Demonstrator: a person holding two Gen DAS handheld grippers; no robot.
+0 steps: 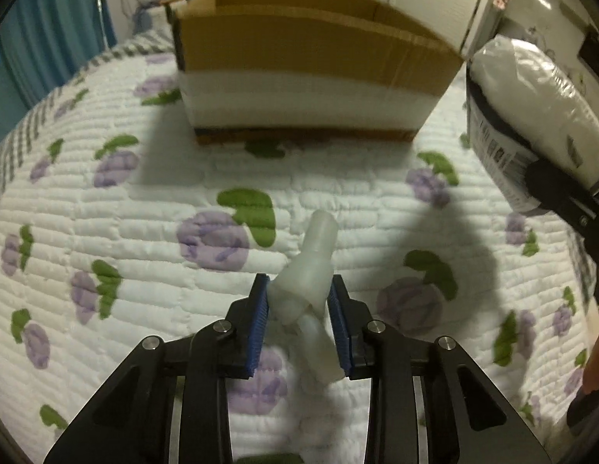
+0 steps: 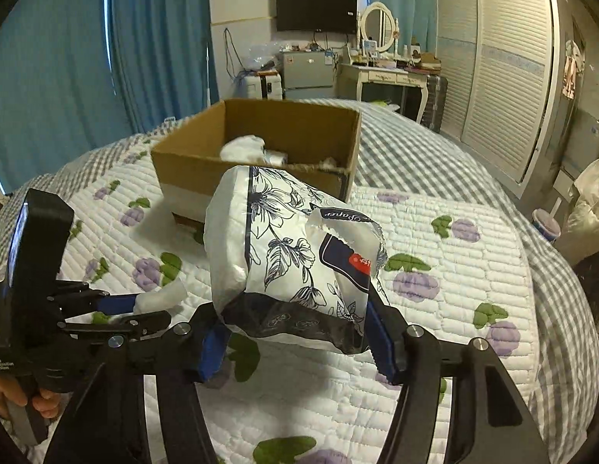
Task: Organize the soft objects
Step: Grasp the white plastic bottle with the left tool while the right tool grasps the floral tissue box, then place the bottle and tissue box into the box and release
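Observation:
My left gripper (image 1: 299, 294) is shut on a translucent white soft plastic bottle (image 1: 309, 270), held above the quilt; it also shows at the left of the right wrist view (image 2: 152, 303). My right gripper (image 2: 299, 332) is shut on a white tissue pack with a dark blue flower print (image 2: 291, 255), held above the bed; the pack shows at the right edge of the left wrist view (image 1: 531, 116). An open cardboard box (image 2: 256, 143) stands on the bed ahead of both grippers, also in the left wrist view (image 1: 314, 58). White soft items (image 2: 245, 149) lie inside it.
The bed has a white quilt with purple flowers (image 1: 144, 212) and a grey checked blanket (image 2: 434, 147) behind and to the right. Blue curtains (image 2: 67, 58), a wall TV (image 2: 316, 9), a dressing table (image 2: 380, 73) and a wardrobe (image 2: 504, 77) stand around the room.

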